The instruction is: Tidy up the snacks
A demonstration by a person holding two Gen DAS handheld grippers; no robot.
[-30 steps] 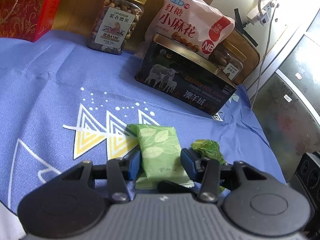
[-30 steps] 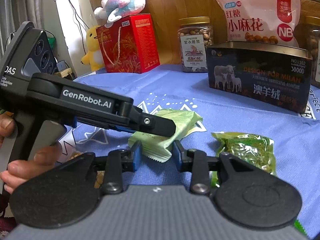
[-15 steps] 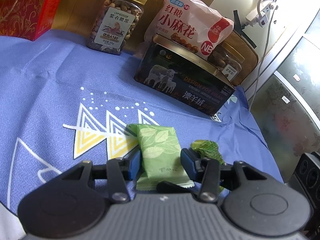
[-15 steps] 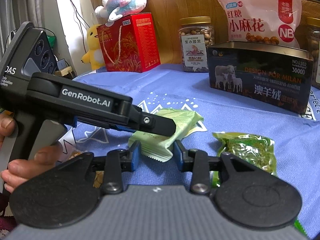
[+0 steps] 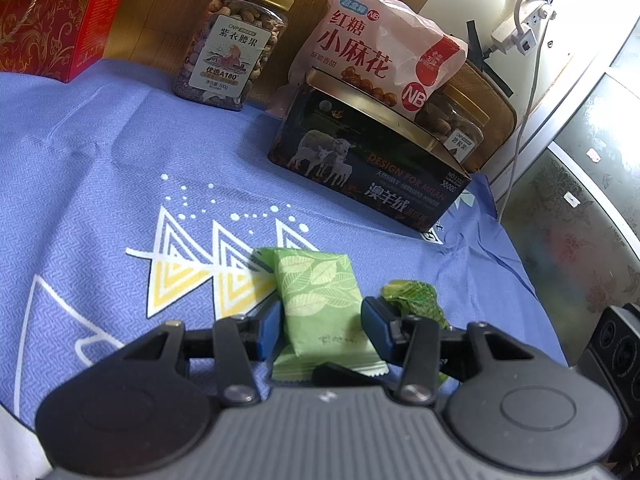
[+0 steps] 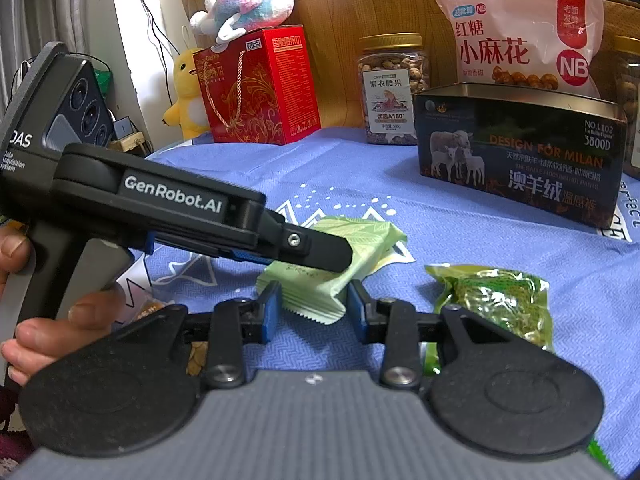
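A light green leaf-print snack packet lies on the blue tablecloth, on top of a second packet of the same kind. My left gripper is shut on the top packet, with a blue pad against each long side. In the right wrist view this packet has its serrated end between the pads of my right gripper, which is shut on it too. There the left gripper reaches in from the left across the packet. A dark green vacuum pack lies just to the right.
A dark open tin with sheep on it stands at the back right. Behind it are a pink snack bag and a nut jar. A red gift box with plush toys stands back left. A hand holds the left gripper's handle.
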